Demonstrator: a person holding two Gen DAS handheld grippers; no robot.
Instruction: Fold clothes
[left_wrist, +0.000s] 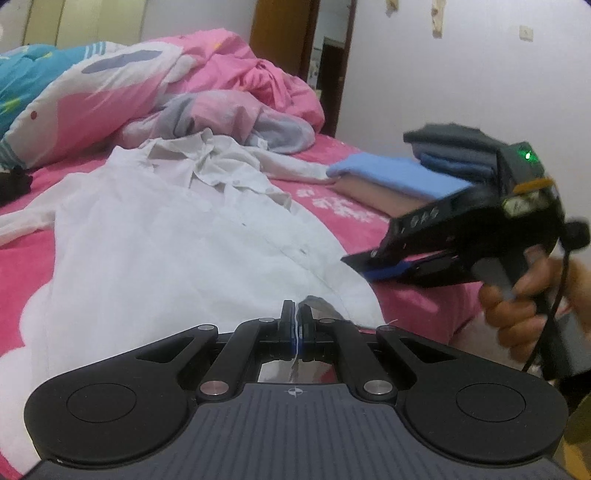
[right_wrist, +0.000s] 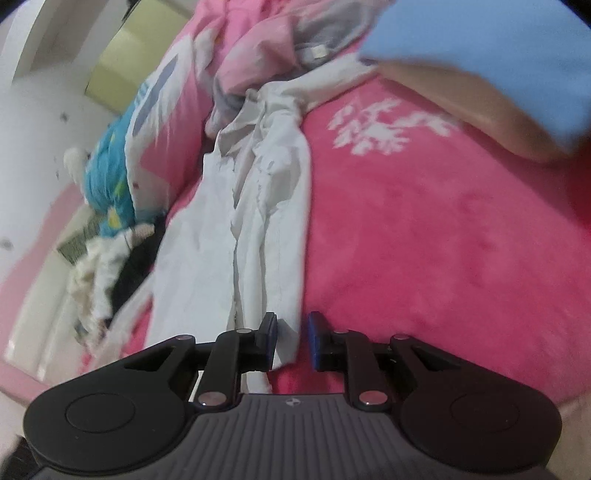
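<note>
The white shirt (left_wrist: 155, 236) lay spread on the pink bed (left_wrist: 369, 218), collar towards the heaped duvet (left_wrist: 236, 70), both sleeves flung out, no fold in it yet. So this garment was barely started. Over at the bed's far side a stack of folded clothes (left_wrist: 417, 170) already stood, blue and grey on top, which read as earlier pieces finished.

The left gripper (left_wrist: 296, 321) was clamped tight on the shirt's hem, white cloth pinched between its pads. The right gripper (right_wrist: 292, 339) hovered with its jaws a little apart, the hem's edge hanging between them; the blur there made it hard to call, but the pads did not seem to press on the fabric.

Left to do, by my reckoning: seize that second corner, bring in the sleeves, fold the body, and add it to the stack.
</note>
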